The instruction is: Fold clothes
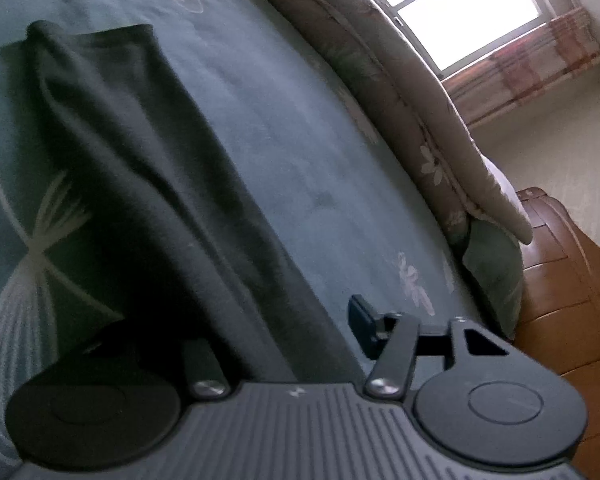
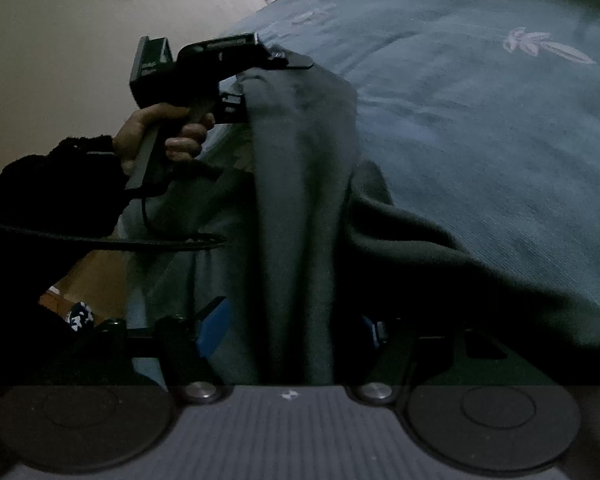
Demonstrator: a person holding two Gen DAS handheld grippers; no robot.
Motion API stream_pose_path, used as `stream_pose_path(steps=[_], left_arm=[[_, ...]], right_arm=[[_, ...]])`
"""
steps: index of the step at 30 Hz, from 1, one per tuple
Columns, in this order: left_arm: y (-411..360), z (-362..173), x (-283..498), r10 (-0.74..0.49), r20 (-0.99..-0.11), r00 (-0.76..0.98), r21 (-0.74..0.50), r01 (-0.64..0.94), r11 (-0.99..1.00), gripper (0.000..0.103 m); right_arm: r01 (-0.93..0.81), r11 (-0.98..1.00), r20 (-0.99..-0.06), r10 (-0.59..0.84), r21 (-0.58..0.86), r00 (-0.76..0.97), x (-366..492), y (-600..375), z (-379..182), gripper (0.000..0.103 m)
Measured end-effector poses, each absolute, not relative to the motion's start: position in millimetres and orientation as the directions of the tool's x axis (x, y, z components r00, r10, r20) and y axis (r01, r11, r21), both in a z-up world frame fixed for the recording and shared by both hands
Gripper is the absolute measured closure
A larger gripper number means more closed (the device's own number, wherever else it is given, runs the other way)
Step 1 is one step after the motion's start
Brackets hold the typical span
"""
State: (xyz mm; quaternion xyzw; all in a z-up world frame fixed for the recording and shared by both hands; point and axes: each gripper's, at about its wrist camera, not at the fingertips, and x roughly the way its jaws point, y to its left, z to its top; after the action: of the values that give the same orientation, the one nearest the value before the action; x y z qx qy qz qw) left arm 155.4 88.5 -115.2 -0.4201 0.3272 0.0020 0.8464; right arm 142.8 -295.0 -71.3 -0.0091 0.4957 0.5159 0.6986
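A dark green garment (image 1: 112, 152) lies in a long strip on the teal bed sheet (image 1: 284, 152), running from my left gripper (image 1: 240, 332) to the far left. Its near end covers the left finger; the blue right pad (image 1: 364, 326) stands a little clear of the cloth edge, so the jaws are open. In the right wrist view the garment (image 2: 300, 184) stretches from the left gripper (image 2: 260, 84), held by a person's hand (image 2: 156, 128), down to my right gripper (image 2: 292, 328). There a thick fold fills the gap between the blue pads (image 2: 212, 328), which are shut on it.
A rolled floral quilt (image 1: 380, 80) lies along the bed's far side, with a green pillow (image 1: 496, 280) at its end. Beyond are a wooden headboard (image 1: 572, 300) and a bright window (image 1: 460, 12). Pale floor (image 2: 80, 20) shows past the bed's edge.
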Motion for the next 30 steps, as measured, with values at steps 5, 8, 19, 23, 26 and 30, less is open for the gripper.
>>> stream_pose_path(steps=[5,8,19,23,26,30], left_arm=[[80,-92,157,-0.185,-0.656,0.732,-0.576,-0.327,0.750,0.099],[74,-65,140,-0.167,-0.629,0.759,-0.559,-0.292,0.776,0.100],[56,25,51,-0.118,-0.596,0.795,-0.400,-0.166,0.901,0.100],[55,25,28,-0.134,-0.602,0.787,-0.368,-0.125,0.921,0.100],[55,23,12,-0.155,-0.590,0.792,-0.343,-0.072,0.937,0.099],[60,20,0,-0.212,-0.582,0.785,-0.332,0.009,0.943,0.100]], right_arm=[[-0.694,0.502,-0.707,0.707,0.515,-0.013,146,-291,-72,0.033],[-0.704,0.520,-0.730,0.683,0.484,0.002,142,-288,-68,0.033],[-0.650,0.620,-0.740,0.660,0.438,0.131,109,-301,-38,0.033],[-0.599,0.699,-0.744,0.623,0.391,0.241,90,-315,-24,0.033],[-0.523,0.782,-0.748,0.562,0.340,0.353,73,-326,-16,0.033],[-0.362,0.880,-0.748,0.458,0.306,0.480,44,-338,-11,0.033]])
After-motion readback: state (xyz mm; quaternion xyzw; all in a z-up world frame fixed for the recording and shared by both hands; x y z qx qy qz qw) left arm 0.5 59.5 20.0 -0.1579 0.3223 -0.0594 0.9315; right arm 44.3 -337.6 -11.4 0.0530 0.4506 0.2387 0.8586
